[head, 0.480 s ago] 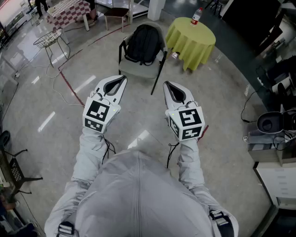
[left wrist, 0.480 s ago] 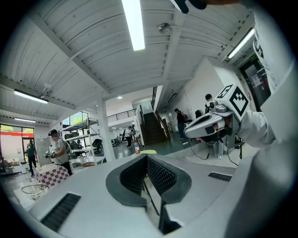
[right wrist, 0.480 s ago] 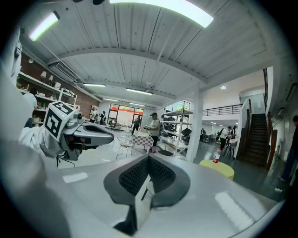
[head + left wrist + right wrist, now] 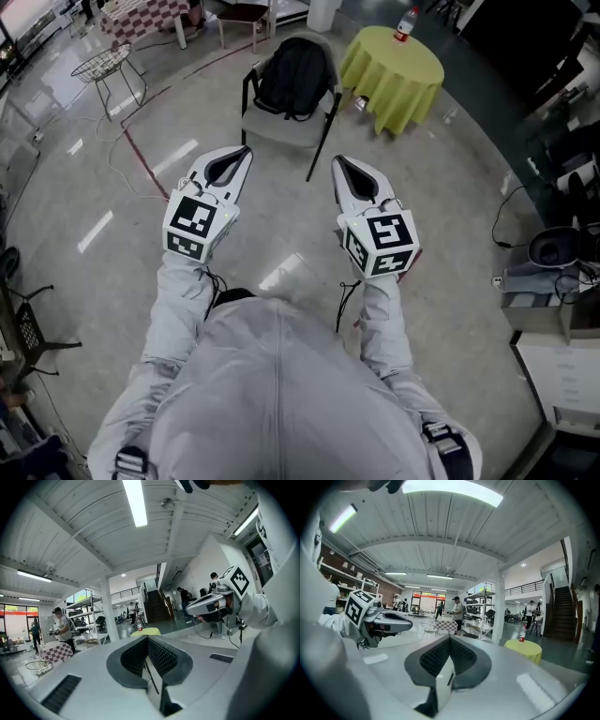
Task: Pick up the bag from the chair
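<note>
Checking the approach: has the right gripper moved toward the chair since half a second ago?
No, not noticeably: the right gripper lies just as far short of the chair, right of its front leg.

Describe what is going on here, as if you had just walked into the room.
A person holds the left tongs and the right tongs out in front, both shut with nothing between them. Some way ahead, the black bag sits on the grey chair, next to a round table with a yellow cloth. The bag has not been picked up yet.
</note>
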`<action>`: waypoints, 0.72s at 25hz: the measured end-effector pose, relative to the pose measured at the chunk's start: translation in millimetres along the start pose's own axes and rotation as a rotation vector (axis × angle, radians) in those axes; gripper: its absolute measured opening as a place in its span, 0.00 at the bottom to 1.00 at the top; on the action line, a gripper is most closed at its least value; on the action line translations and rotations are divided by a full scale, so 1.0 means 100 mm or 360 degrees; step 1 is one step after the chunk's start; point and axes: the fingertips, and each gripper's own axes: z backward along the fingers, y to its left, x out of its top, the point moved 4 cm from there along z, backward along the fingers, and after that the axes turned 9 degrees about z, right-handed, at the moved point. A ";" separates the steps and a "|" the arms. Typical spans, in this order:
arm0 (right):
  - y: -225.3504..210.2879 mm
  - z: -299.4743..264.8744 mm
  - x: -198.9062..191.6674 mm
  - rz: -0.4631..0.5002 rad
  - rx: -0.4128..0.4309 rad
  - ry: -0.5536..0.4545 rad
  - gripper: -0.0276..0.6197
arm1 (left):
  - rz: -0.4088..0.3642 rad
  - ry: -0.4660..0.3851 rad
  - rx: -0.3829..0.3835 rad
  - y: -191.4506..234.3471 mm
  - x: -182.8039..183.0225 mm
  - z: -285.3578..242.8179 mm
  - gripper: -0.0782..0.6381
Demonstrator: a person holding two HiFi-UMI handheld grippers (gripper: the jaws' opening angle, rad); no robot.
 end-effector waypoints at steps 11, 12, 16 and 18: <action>-0.22 -0.09 -0.20 0.0018 0.0044 0.0009 0.05 | 0.0022 0.0044 -0.0005 -0.08 -0.12 -0.31 0.12; -0.24 -0.15 -0.23 0.0018 0.0049 0.0022 0.05 | 0.0020 0.0041 -0.0007 -0.04 -0.12 -0.36 0.12; -0.39 -0.40 -0.30 0.0011 0.0055 0.0043 0.05 | 0.0030 0.0034 -0.0020 0.14 -0.14 -0.66 0.12; -0.50 -0.58 -0.33 0.0003 0.0059 0.0045 0.05 | 0.0039 0.0034 -0.0025 0.27 -0.17 -0.84 0.12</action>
